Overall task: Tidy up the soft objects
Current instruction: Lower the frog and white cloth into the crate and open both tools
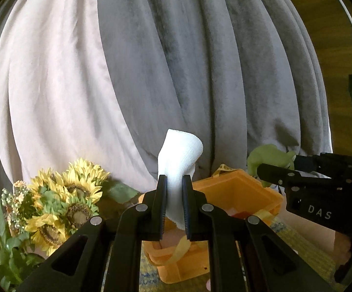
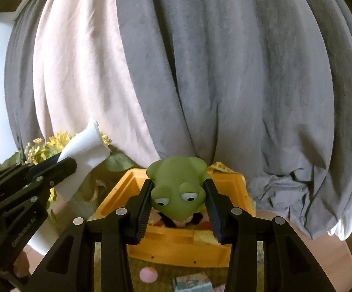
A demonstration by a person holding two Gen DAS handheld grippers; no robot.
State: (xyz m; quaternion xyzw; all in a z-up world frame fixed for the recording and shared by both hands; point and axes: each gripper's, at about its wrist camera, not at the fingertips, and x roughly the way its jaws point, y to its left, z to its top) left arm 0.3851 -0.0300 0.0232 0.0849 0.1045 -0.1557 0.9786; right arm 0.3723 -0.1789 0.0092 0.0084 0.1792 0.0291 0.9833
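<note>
My left gripper [image 1: 174,180] is shut on a white sock [image 1: 180,160], held up above the near-left side of an orange bin [image 1: 254,187]. It also shows in the right wrist view [image 2: 66,165] with the sock [image 2: 86,146] sticking up from it. My right gripper [image 2: 178,185] is shut on a green toy frog [image 2: 178,189], held over the orange bin [image 2: 176,248]. The frog [image 1: 266,158] and right gripper [image 1: 277,168] also show at the right of the left wrist view. Soft items lie inside the bin, mostly hidden.
Grey and pale pink curtains [image 1: 151,73] hang close behind the bin. A sunflower bouquet [image 1: 61,202] stands at the left. A pink ball [image 2: 148,275] and a patterned box [image 2: 191,283] lie on the mat in front of the bin.
</note>
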